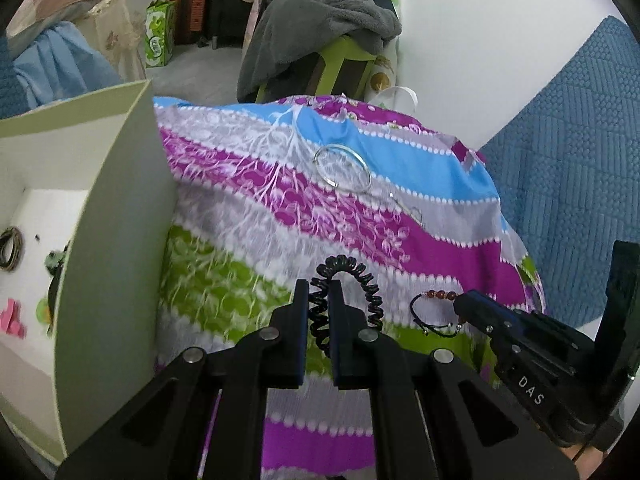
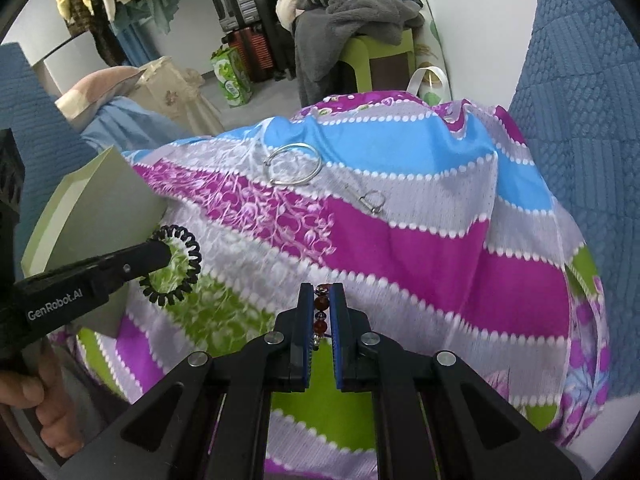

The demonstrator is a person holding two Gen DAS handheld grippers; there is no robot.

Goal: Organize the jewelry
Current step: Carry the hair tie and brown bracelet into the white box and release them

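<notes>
Pale box (image 1: 116, 216) holds bangles (image 1: 10, 249); left hand-held gripper (image 1: 319, 300) clamps coil tie (image 1: 352, 292), right (image 2: 321, 304) beaded bracelet (image 2: 321, 312).

"das" on the right tool (image 1: 460, 308); "genrobot.ai" on the left tool (image 2: 170, 258).

Left wrist view looking forward and down along its own fingers, close over the striped cloth (image 1: 360, 216), open box (image 1: 116, 216) just to its left, right wrist view likewise close, both sharing the cloth, silver ring (image 2: 295, 164) ahead, grey-draped chair (image 2: 360, 28) beyond
</notes>
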